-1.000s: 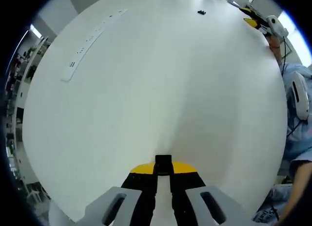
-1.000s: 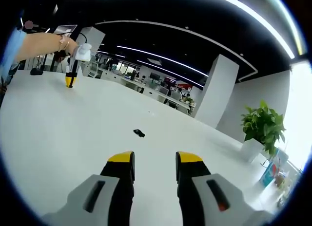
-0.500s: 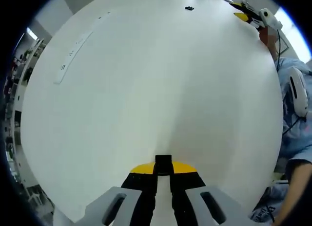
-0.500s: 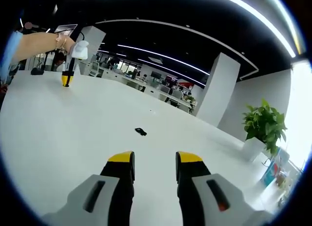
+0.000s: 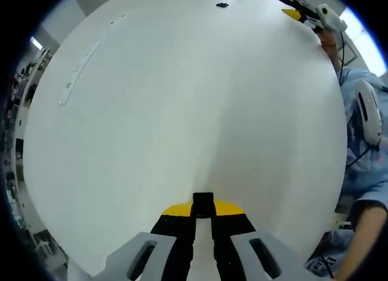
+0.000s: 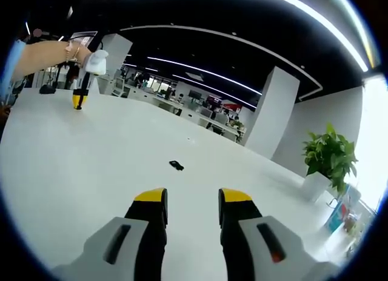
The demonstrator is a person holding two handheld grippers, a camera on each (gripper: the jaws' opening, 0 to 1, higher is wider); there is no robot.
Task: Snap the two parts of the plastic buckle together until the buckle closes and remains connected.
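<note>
Far out on the white surface (image 6: 73, 172) lies a small black buckle part (image 6: 176, 166); right claw (image 6: 193, 199) gapes empty. Left claw (image 5: 203, 203) pinches another part (image 5: 203, 199). Light, stiff plastic; grip its flat sides.

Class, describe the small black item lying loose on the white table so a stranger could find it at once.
Start with the big white table. In the right gripper view, look ahead of the open right hand-held gripper to the loose black buckle part on the bare tabletop. It is the lone dark speck there, apart from the other buckle part clamped in the left hand-held gripper.
</note>
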